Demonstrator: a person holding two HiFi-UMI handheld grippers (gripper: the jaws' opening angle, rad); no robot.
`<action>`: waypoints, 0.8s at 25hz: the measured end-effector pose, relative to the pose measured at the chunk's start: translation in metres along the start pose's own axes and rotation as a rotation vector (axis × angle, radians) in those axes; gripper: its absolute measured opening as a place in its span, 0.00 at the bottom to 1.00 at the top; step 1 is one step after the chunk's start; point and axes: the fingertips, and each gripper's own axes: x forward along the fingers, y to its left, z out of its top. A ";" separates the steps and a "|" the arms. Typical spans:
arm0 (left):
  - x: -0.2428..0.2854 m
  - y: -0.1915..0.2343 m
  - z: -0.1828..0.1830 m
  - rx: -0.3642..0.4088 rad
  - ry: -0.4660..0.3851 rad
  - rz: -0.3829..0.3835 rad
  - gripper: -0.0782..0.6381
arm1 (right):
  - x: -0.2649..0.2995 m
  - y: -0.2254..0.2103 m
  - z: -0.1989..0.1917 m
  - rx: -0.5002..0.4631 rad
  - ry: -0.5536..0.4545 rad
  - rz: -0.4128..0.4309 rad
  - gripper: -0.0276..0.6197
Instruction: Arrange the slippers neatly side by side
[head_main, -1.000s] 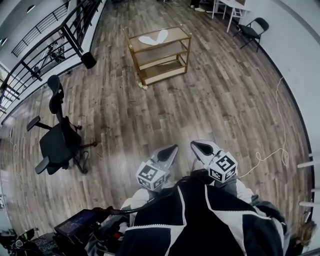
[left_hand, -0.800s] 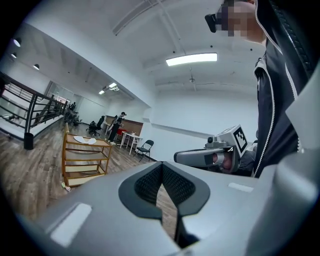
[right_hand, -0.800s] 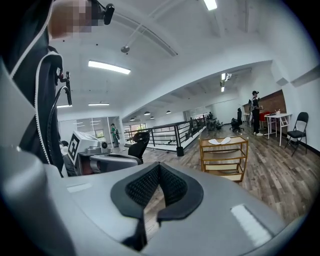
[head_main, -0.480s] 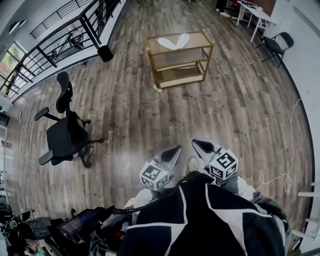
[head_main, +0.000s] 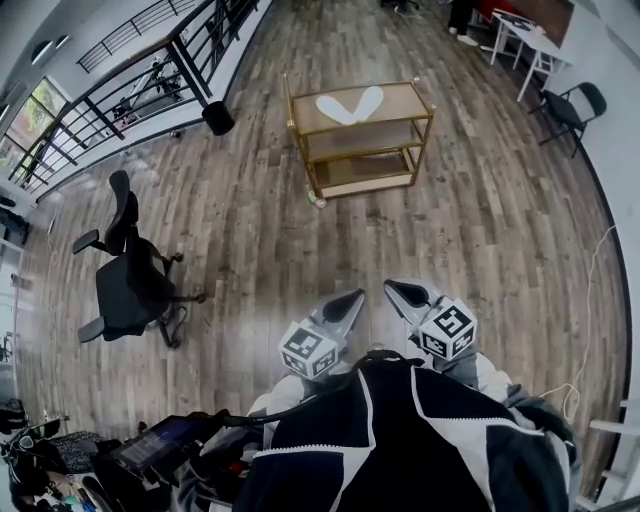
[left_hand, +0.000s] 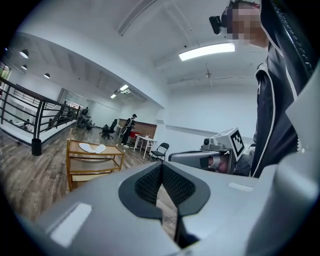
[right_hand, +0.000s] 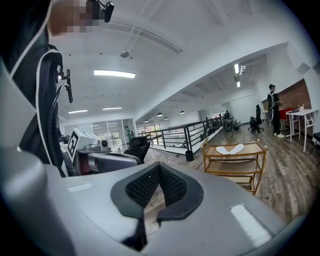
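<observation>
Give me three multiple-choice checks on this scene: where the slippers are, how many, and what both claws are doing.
1. Where do the flat white slippers lie? A) wooden floor B) top shelf of the gold-framed three-shelf cart C) black office chair
2. How many slippers? A) one B) two C) four
3. The left claw and right claw are: A) both shut, empty B) both open C) each shut on a slipper
B: they rest on the cart's top shelf. B: two form a V. A: the jaws meet with nothing between.
</observation>
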 end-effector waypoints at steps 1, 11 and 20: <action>0.010 0.002 0.002 -0.002 -0.002 0.000 0.13 | -0.001 -0.010 0.000 0.000 0.000 0.002 0.05; 0.064 0.026 0.008 -0.067 0.016 0.017 0.13 | 0.004 -0.072 0.002 0.038 -0.012 0.011 0.05; 0.098 0.069 0.019 -0.053 0.048 -0.022 0.13 | 0.030 -0.112 0.006 0.066 -0.019 -0.028 0.05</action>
